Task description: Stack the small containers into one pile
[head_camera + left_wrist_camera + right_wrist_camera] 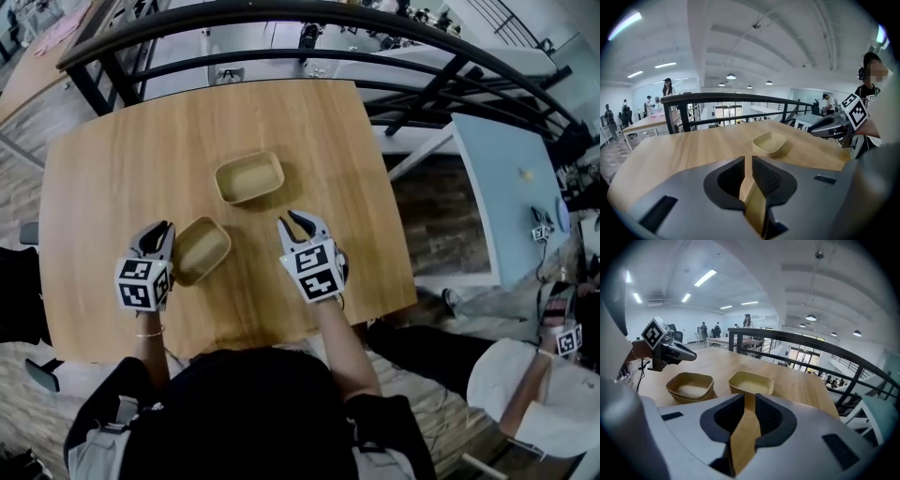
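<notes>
Two tan paper containers are on the wooden table (112, 169). One container (248, 176) sits flat near the middle, also in the left gripper view (769, 142) and the right gripper view (750, 382). The nearer container (201, 249) is tilted, its left rim pinched by my left gripper (165, 231). A pale strip of its wall (754, 206) shows between the shut jaws. From the right gripper view this container (690, 386) hangs under the left gripper (686, 355). My right gripper (292, 222) hovers to the right of both containers, slightly open and holding nothing, with only table showing between its jaws.
A black railing (281, 58) runs along the table's far edge. A light blue table (506, 197) stands to the right across a gap. A person in a white cap (525, 384) sits at lower right. The table's front edge is close to my body.
</notes>
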`<state>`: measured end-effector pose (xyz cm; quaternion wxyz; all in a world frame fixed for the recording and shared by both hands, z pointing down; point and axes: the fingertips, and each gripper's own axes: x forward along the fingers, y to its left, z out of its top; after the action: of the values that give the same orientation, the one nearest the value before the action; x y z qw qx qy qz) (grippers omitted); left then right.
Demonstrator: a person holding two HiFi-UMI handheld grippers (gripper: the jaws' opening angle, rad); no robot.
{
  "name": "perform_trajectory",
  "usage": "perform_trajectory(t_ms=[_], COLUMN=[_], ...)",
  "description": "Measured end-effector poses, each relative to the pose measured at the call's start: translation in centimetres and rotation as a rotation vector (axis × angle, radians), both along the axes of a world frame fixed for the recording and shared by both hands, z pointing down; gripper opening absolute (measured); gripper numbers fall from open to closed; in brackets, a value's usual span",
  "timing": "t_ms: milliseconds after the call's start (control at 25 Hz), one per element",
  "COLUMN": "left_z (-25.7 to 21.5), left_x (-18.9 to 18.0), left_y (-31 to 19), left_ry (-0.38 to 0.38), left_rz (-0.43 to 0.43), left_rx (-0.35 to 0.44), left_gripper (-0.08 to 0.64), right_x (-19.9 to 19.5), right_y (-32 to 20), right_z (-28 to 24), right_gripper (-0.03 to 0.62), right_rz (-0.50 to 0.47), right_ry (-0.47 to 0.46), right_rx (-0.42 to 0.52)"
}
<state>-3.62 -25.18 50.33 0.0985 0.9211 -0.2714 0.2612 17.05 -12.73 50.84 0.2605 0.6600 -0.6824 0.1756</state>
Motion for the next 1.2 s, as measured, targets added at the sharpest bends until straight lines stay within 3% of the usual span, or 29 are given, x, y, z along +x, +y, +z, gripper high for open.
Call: perform_trajectory(t_ms=[160, 440, 640, 840, 1000, 1200], left_z=[-0.6, 0.1, 0.3, 1.0, 2.7, 3.6], left_x=[3.0, 7.3, 10.3, 12.0, 12.2, 13.4], left_y=[0.1, 0.1, 0.3, -0.7, -1.8, -3.5], left_ry=[0.034, 0.024, 0.008, 0.002, -0.061, -0.077], left_rz=[0.070, 0.129, 0.146, 0.117, 0.089, 0.072], left_rx=[-0.008, -0.038, -0.078, -0.118, -0.130, -0.127], left_gripper=[0.043, 0.048, 0.124, 0.126, 0.146, 0.150], right_x=[0.9, 2.9, 5.1, 6.6, 6.9, 7.6], right_y=[1.7, 0.5, -3.1, -5.8, -7.2, -9.1], right_z=[-0.2, 0.8, 1.1, 2.2, 3.2, 4.5], right_gripper=[0.068, 0.100, 0.101, 0.107, 0.114, 0.118], right_rz=[0.054, 0.055, 0.025, 0.015, 0.007, 0.008], right_ry=[-0.036, -0.123, -0.169, -0.217, -0.251, -0.279], right_rx=[0.010, 0.051, 0.088, 0.083, 0.071, 0.061])
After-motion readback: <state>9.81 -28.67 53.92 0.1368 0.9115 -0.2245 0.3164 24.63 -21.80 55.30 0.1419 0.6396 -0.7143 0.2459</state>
